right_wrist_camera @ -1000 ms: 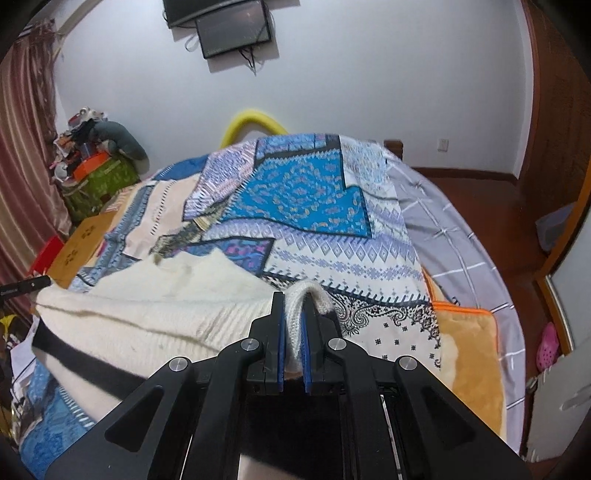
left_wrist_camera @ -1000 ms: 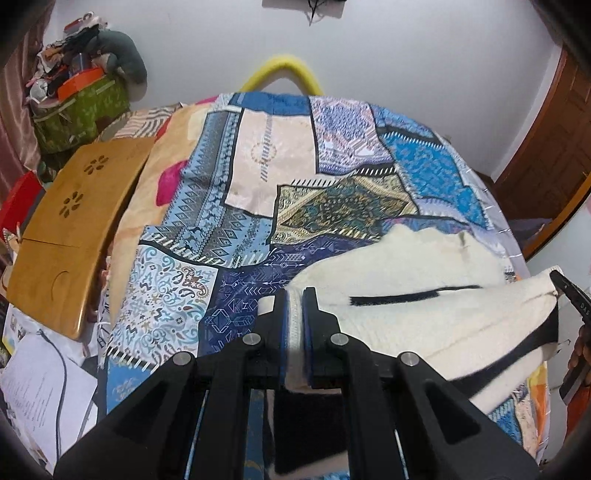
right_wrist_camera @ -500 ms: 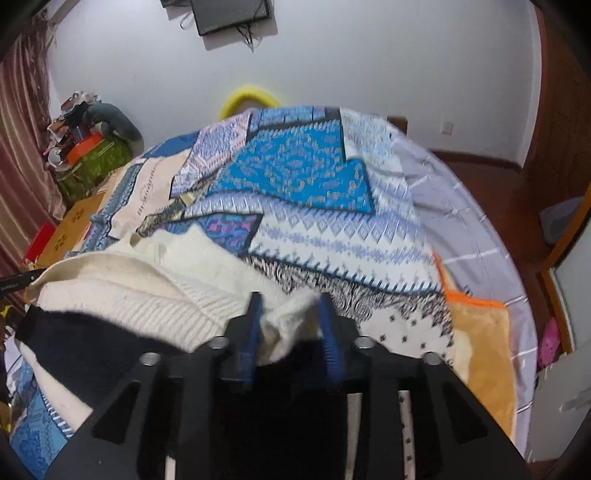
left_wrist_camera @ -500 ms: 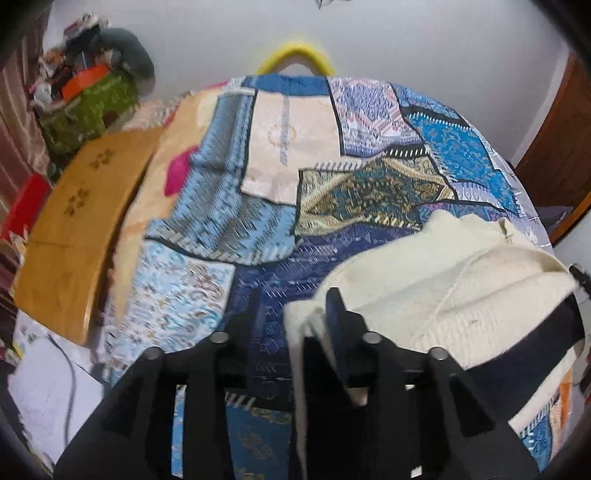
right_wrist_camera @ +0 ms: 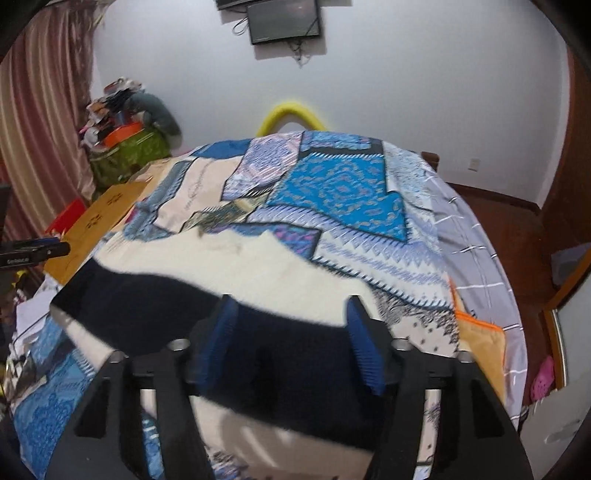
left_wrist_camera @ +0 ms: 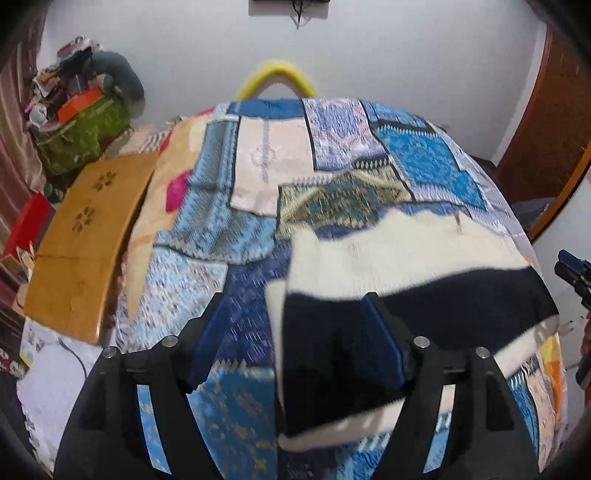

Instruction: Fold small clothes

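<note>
The cream knit garment (left_wrist_camera: pixel 399 258), crossed by a wide black band, lay on the patchwork bedspread (left_wrist_camera: pixel 258 229) toward the near right of the left wrist view, folded over so that the black band ran across its top. The left gripper (left_wrist_camera: pixel 295 332) had just been opening its jaws; they stood well apart, the right pad over the black band, the left one over bare bedspread, neither pressing on cloth. By my reading, a fold had just been laid down and let go. At the right edge the tip of the right gripper (left_wrist_camera: pixel 574 271) showed just off the garment's far end. A wooden lap table (left_wrist_camera: pixel 85 243) lay along the bed's left edge, well apart from the work, with a piled green bag (left_wrist_camera: pixel 81 136) behind it and a yellow arc (left_wrist_camera: pixel 277 77) past the bed's head. In the right wrist view the garment (right_wrist_camera: pixel 258 266) lay at near left, its black band running under the gripper (right_wrist_camera: pixel 290 332), whose jaws had likewise just been opening and stood spread above the band, holding nothing. A grey striped sheet (right_wrist_camera: pixel 476 258) covered the bed's right side, and a wall screen (right_wrist_camera: pixel 282 18) hung above. Nothing blocked the garment. The next move probably called for fresh holds on one end to fold it across.
</note>
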A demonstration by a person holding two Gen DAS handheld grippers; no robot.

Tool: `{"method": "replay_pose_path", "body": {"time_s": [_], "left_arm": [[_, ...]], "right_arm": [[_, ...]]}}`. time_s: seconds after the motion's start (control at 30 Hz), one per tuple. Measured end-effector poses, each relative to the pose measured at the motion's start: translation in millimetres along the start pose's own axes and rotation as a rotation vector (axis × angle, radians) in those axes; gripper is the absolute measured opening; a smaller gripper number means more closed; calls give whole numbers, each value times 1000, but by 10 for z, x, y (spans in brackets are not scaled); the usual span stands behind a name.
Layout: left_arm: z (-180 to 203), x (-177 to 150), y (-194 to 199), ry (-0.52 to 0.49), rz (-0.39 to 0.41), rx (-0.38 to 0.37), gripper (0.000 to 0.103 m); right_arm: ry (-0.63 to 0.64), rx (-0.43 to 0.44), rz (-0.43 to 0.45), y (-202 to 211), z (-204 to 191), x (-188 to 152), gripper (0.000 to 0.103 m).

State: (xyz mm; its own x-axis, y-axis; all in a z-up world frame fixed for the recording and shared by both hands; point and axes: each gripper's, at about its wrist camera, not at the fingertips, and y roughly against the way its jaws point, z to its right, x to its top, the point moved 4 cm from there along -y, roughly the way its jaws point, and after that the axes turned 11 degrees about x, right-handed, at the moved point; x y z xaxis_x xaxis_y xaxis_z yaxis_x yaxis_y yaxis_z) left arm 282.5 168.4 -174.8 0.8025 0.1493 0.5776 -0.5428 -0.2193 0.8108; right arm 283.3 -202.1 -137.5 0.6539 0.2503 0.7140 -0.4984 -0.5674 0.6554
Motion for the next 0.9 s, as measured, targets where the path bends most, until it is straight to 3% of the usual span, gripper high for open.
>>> {"method": "replay_pose_path", "body": {"time_s": [0.4, 0.6, 0.9], "left_arm": [[260, -496, -103, 45, -112, -74, 78], [406, -565, -190, -33, -106, -1, 79], [312, -650, -351, -16, -133, -4, 83]], "right_arm": [[34, 114, -112, -356, -536, -276, 75], [77, 170, -180, -623, -764, -364, 75], [32, 107, -194, -679, -442, -432, 75]]}}
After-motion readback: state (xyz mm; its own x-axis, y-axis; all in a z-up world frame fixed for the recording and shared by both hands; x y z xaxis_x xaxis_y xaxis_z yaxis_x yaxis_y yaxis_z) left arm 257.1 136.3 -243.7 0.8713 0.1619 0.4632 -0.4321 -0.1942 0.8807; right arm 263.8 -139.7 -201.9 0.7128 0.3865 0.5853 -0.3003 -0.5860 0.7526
